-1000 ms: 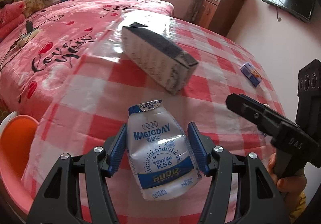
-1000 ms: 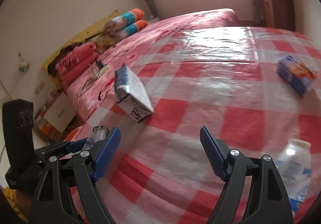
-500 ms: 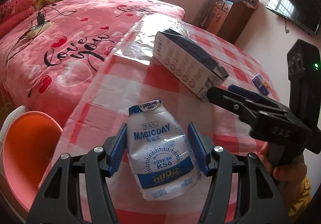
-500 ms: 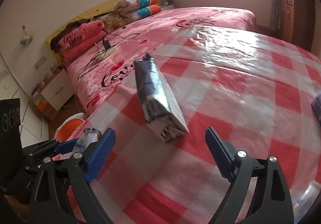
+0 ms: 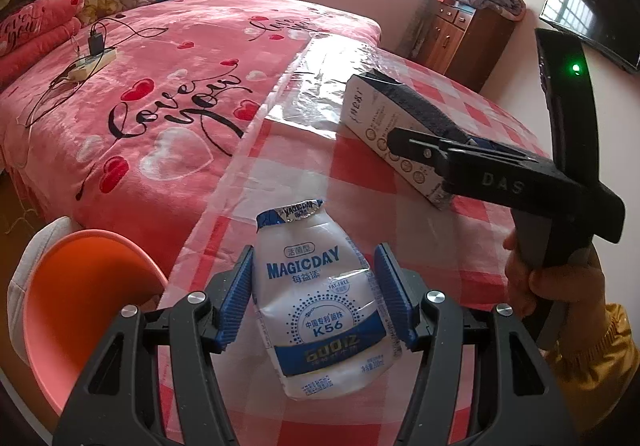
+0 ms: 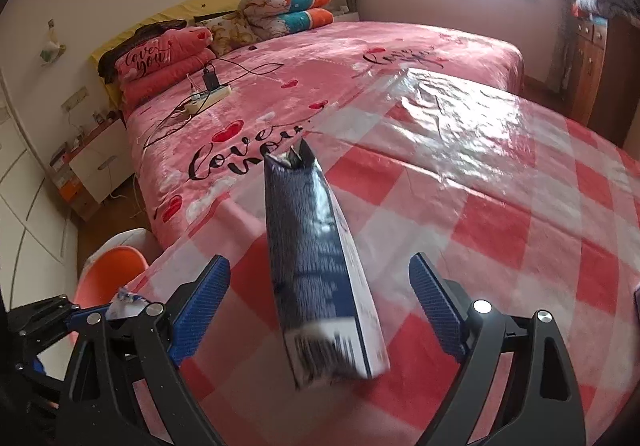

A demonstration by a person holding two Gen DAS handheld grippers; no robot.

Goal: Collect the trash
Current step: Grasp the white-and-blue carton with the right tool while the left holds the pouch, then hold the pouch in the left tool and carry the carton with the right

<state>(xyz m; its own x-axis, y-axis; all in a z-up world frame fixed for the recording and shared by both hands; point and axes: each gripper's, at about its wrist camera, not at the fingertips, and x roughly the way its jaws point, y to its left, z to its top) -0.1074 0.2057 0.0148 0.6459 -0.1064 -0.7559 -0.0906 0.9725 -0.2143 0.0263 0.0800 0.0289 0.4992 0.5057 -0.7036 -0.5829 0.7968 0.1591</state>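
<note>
Checkered counter [image 6: 520, 206] beside a pink bed [image 5: 160, 86].
Left claw [image 5: 314, 300] grips a crumpled milk bottle [image 5: 320, 306]; right claw [image 6: 320, 304] hangs wide around the carton [image 6: 316, 270] lying on the cloth.

Carton [image 6: 320, 270] lies between the spread fingers of the right gripper [image 6: 320, 306] with gaps both sides, checked table [image 6: 500, 206] beyond it bare, orange bin [image 5: 80, 306] off the table's left edge.
</note>
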